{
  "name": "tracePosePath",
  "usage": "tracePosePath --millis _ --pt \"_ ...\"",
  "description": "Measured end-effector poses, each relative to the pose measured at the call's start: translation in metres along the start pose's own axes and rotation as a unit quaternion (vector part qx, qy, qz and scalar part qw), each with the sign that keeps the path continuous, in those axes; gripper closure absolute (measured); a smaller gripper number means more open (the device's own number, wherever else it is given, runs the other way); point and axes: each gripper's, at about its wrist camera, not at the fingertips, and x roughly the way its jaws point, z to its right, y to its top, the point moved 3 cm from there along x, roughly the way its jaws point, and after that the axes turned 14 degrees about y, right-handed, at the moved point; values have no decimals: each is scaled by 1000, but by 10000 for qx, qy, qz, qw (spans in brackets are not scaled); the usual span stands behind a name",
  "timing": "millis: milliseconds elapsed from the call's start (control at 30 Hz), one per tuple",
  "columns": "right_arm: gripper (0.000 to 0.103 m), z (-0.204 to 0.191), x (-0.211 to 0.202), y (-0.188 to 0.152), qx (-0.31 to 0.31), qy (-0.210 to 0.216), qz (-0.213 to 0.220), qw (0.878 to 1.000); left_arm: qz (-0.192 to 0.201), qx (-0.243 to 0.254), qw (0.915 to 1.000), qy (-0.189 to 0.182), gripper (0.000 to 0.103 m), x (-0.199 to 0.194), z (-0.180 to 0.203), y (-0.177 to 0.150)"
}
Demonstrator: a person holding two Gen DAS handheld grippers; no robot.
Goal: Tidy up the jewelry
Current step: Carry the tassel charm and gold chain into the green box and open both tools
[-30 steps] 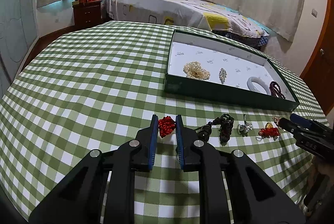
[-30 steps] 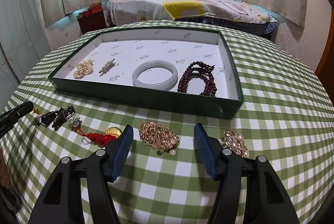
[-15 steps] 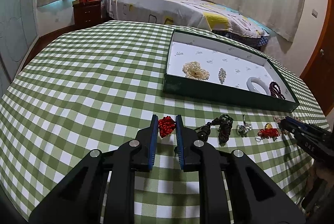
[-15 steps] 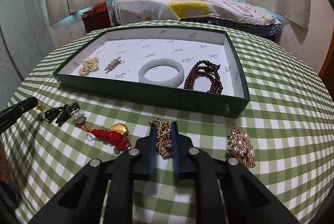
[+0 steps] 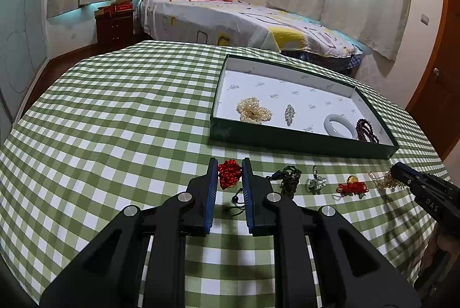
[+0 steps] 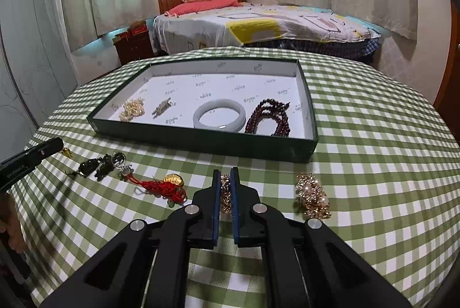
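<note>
My left gripper (image 5: 229, 164) is shut on a red knotted ornament (image 5: 228, 177) and holds it just above the checked cloth. My right gripper (image 6: 225, 175) is shut on a gold chain piece (image 6: 225, 194), which is lifted a little off the cloth; it also shows in the left wrist view (image 5: 383, 181). A dark green tray (image 6: 207, 140) with a white floor holds a pearl cluster (image 6: 131, 112), a small brooch (image 6: 162, 110), a white bangle (image 6: 220, 119) and dark red beads (image 6: 270, 118).
On the cloth in front of the tray lie a dark beaded cord (image 6: 96, 165), a silver charm (image 6: 122, 161), a red tassel with a gold coin (image 6: 162, 187) and a gold pearl brooch (image 6: 312, 196). A bed (image 6: 258, 20) stands behind the round table.
My right gripper has closed on the gold chain piece and raised it slightly. My left gripper has stayed shut on the red ornament, almost still.
</note>
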Motion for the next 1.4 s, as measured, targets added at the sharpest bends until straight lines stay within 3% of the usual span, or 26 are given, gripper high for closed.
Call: tracePosePath --millis 933,1400 --pt "96 -10 -46 43 -61 111 720 9973 372 -124 9987 -327 86 -26 11 32" --pt "96 -12 -48 73 -178 189 1020 9945 689 -128 9963 -505 87 -34 25 60"
